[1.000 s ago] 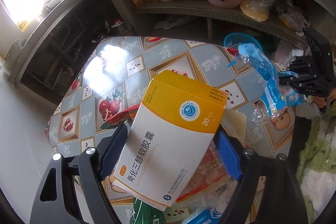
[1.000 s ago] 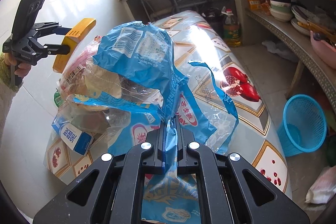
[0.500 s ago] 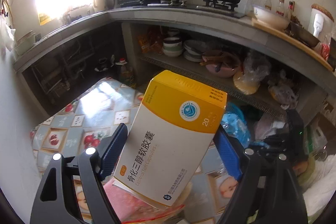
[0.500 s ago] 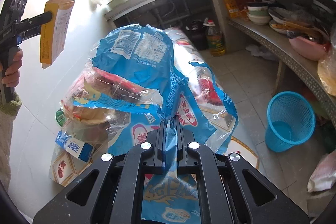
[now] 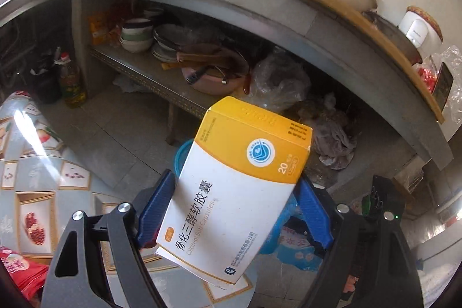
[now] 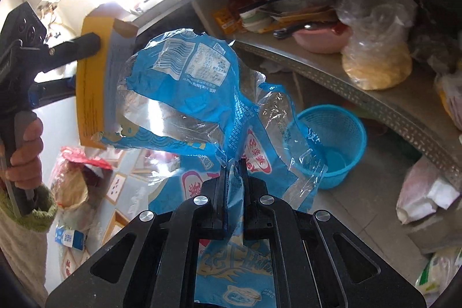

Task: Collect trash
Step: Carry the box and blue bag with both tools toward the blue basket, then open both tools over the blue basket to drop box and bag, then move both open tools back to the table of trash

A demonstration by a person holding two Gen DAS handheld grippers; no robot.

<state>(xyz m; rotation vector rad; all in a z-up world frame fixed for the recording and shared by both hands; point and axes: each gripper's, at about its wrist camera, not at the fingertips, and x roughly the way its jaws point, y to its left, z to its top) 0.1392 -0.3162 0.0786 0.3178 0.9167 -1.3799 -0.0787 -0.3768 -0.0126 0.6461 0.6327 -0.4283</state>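
My left gripper (image 5: 235, 210) has blue pads on black fingers with silver screws; my sleeve (image 6: 34, 214) cuff, at eight o'clock, is green.

Blue wrapper (image 6: 199, 94) — basket (image 6: 343, 134) behind

My left claw (image 5: 235, 210) holds the medicine box (image 5: 239, 186) between its pads, the basket (image 6: 335, 146) behind it at twelve o'clock. My right claw (image 6: 232, 172) pinches the plastic wrapper (image 6: 202, 94); the basket sits on the floor at two o'clock, the shelf (image 6: 361, 94) beyond it.
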